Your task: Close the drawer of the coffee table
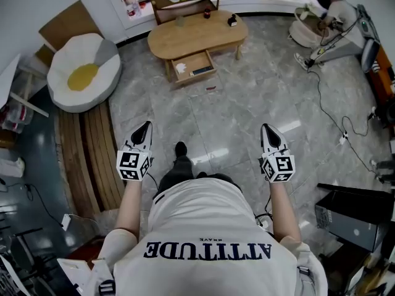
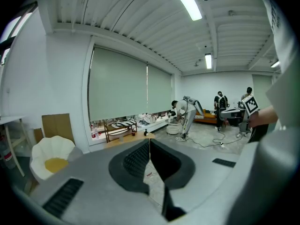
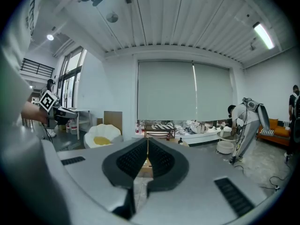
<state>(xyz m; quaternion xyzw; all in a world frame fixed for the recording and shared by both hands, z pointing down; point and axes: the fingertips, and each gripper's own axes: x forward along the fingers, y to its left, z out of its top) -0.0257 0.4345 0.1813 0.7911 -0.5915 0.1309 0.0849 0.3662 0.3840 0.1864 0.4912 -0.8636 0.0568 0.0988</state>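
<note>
The left tongs (image 1: pixel 145 126) and right tongs (image 1: pixel 266 128) are pressed together, empty (nothing needs carrying), held ahead, I'd guess, because the open drawer (image 1: pixel 195 66) of the low worktop (image 1: pixel 203 34) stands well away across the floor (image 1: pixel 234 113).

One coffee table (image 1: pixel 197 32), one drawer (image 1: pixel 196 66), two tongs (image 1: pixel 146 125) (image 1: pixel 266 127)

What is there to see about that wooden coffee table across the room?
The coffee table has an oval top of light wood on wooden legs and stands on the grey tiled floor, far from the person. Its drawer is pulled open toward the person, with a white thing and a dark thing inside. A few small items sit on top.
</note>
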